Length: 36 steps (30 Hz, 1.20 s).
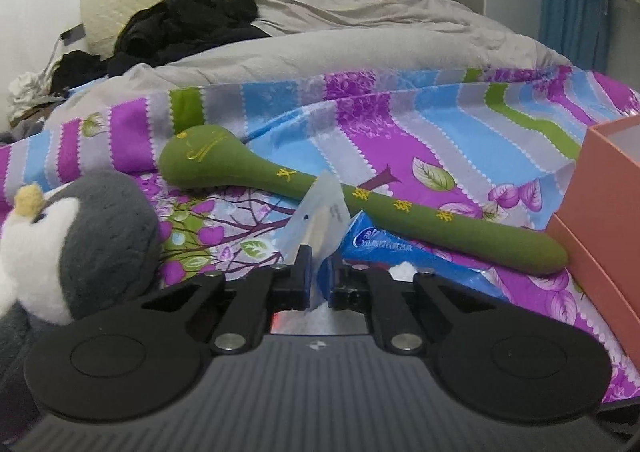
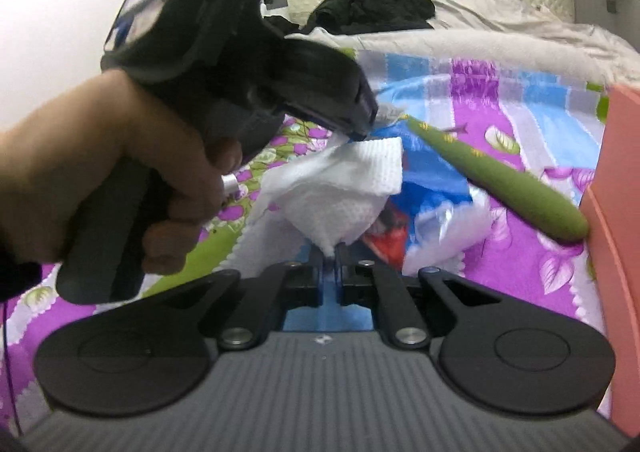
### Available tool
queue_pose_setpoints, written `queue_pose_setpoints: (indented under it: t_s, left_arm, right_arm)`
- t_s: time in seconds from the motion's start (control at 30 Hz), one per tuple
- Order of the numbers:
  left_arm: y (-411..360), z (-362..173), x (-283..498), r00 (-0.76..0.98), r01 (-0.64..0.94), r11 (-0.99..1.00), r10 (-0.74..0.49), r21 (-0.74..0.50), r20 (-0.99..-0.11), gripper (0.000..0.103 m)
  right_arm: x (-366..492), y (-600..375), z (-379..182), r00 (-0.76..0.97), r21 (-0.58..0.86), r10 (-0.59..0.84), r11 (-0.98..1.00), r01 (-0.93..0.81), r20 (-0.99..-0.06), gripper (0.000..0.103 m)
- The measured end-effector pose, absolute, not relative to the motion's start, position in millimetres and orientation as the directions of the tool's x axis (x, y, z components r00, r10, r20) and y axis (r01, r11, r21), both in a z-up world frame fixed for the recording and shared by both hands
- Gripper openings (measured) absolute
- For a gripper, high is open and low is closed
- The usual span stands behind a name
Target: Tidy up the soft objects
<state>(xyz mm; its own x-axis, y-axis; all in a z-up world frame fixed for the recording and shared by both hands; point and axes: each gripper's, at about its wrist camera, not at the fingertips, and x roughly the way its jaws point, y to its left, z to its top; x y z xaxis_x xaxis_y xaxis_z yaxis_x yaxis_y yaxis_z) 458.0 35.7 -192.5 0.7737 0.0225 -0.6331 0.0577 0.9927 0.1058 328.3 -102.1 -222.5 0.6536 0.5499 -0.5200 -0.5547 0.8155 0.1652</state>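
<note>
A white tissue (image 2: 340, 187) is stretched between both grippers above a blue tissue pack (image 2: 432, 187). My right gripper (image 2: 331, 252) is shut on the tissue's lower corner. My left gripper (image 2: 366, 127), held by a hand (image 2: 100, 171), is shut on its upper edge. In the left wrist view the left gripper (image 1: 320, 264) pinches the tissue (image 1: 324, 207), with the blue pack (image 1: 376, 248) just behind. A long green plush stick (image 1: 248, 163) lies across the bedspread; its thin end (image 2: 512, 179) touches a pink box. A grey and white penguin plush (image 1: 92, 236) sits at the left.
The pink box (image 1: 600, 203) stands open at the right edge of the striped floral bedspread (image 1: 400, 139). A grey duvet (image 1: 360, 43) and a heap of black clothes (image 1: 188, 19) lie farther back, by the padded headboard. A blue curtain hangs at the far right.
</note>
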Motion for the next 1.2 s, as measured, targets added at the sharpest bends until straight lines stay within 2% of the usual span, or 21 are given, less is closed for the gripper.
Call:
queue_pose_setpoints:
  t_s: [0.23, 0.53, 1.03, 1.2]
  left_arm:
    - [48.5, -171.2, 427.1, 0.787, -0.017, 0.999, 0.037, 0.037, -0.616, 0.004]
    - [54.9, -151.6, 350.0, 0.803, -0.06, 0.998, 0.067, 0.032, -0.593, 0.004]
    - [44.4, -150.7, 212.2, 0.774, -0.044, 0.995, -0.021, -0.086, -0.633, 0.004]
    - [51.3, -156.7, 177.1, 0.758, -0.074, 0.98, -0.064, -0.184, -0.649, 0.004]
  right_arm:
    - [315.5, -109.7, -207.4, 0.653, 0.149, 0.541, 0.818, -0.556, -0.53, 0.008]
    - [274.9, -120.4, -192.4, 0.67, 0.116, 0.501, 0.838, -0.533, -0.547, 0.008]
    - [197.3, -154.6, -183.0, 0.65, 0.068, 0.425, 0.864, -0.499, -0.63, 0.009]
    - [178.6, -166.7, -185.2, 0.629, 0.05, 0.384, 0.876, -0.481, -0.676, 0.009]
